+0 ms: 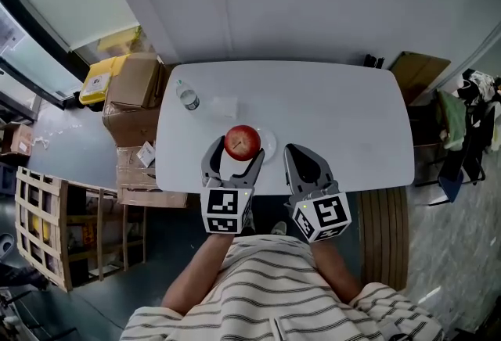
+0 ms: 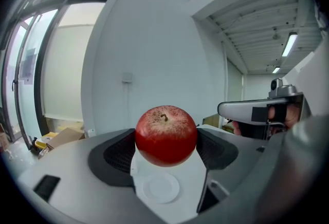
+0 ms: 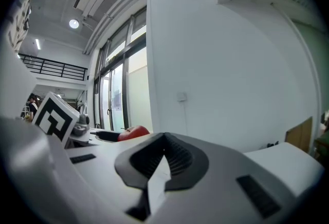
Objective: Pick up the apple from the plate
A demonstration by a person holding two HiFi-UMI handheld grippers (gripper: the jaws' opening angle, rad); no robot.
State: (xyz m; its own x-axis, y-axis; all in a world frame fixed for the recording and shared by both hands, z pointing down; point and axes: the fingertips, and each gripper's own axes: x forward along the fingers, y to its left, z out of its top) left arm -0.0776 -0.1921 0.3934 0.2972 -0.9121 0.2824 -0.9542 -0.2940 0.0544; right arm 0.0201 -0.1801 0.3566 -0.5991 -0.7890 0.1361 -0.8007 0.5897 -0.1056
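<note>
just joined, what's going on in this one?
A person is working two handheld grippers over a white table. The left gripper is shut on the red apple and holds it in the air above the small white plate, so the pick looks done. The right gripper hangs beside it with its jaws together and nothing between them. A small bottle stands farther back on the table, untouched.

Bright, even daylight; sharp centre, fisheye-warped edges.
</note>
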